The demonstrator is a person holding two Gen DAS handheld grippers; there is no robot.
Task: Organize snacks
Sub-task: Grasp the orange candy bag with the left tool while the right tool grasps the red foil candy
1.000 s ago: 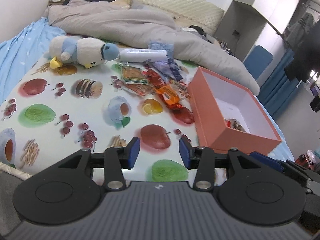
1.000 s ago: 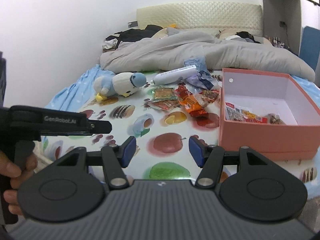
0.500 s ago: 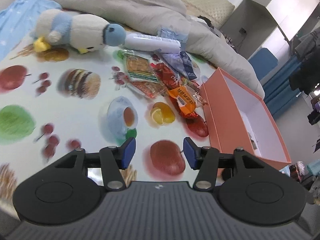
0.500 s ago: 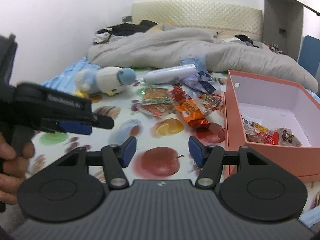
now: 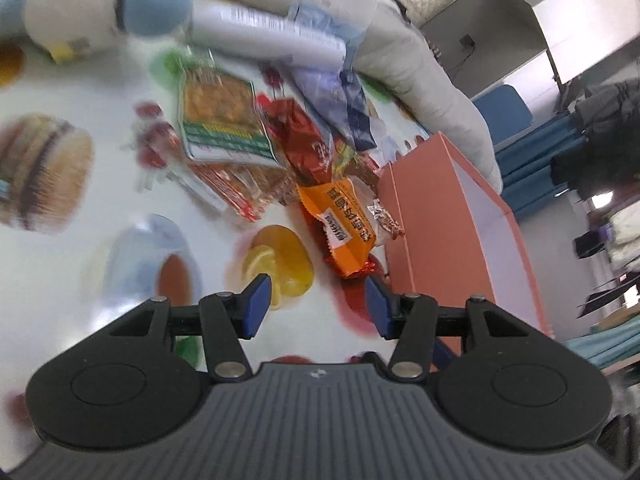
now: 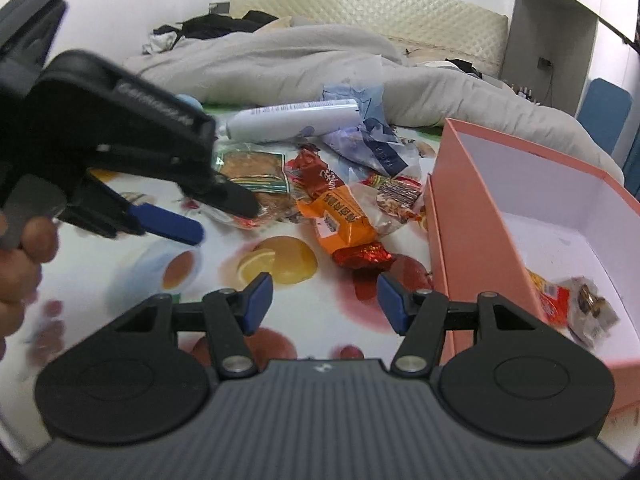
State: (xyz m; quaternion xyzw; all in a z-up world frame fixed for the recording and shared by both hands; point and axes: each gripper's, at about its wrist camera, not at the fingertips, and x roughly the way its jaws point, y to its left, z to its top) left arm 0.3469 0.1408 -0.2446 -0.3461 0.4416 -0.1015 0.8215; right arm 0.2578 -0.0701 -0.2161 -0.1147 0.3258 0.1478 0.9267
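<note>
Advancing since the earlier frame, the left gripper (image 5: 318, 300), jaws spread and empty, neared the orange snack packet (image 5: 347, 228) lying beside the pink box (image 6: 516, 216); the right gripper (image 6: 325, 300) likewise gaped; straddling the packet's middle before closing seemed advisable.

1. The snack pile (image 6: 320, 196) lies on the bed at 12 o'clock in the right wrist view.
2. The box (image 6: 472, 232) sits just beside it at 3 o'clock, with packets (image 6: 568, 304) inside.
3. A tube (image 6: 292, 120) lies behind the pile, before the blanket (image 6: 280, 64).

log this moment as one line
left tool open, near orange snack packet | right tool open, empty | pink cardboard box holds snacks
</note>
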